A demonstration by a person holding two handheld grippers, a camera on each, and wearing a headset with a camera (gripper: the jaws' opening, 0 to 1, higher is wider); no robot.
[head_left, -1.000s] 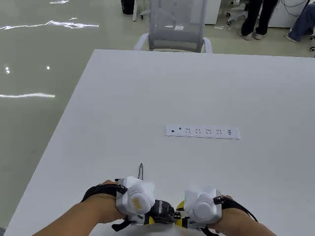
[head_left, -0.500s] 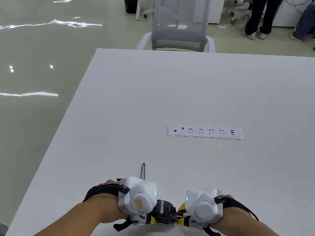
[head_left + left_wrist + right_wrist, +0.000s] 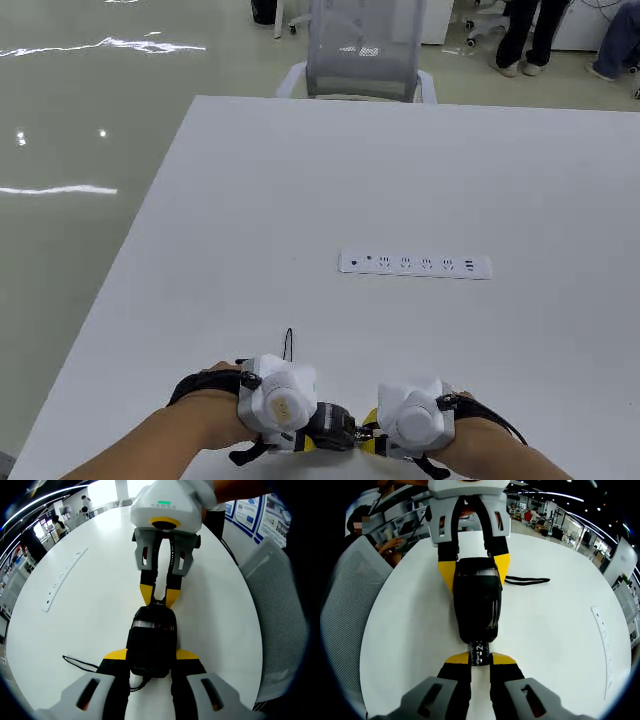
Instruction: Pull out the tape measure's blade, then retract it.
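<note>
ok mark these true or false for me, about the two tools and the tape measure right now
1. The left tool is clamped on the tape measure case. True.
2. The right tool pinches the end of the blade. True.
3. The blade is drawn far out across the table. False: just a short stretch shows between the case and the right tool.
4. The power strip lies under the tape measure. False: it lies apart, farther up the table.
5. A chair stands at the table's far edge. True.
</note>
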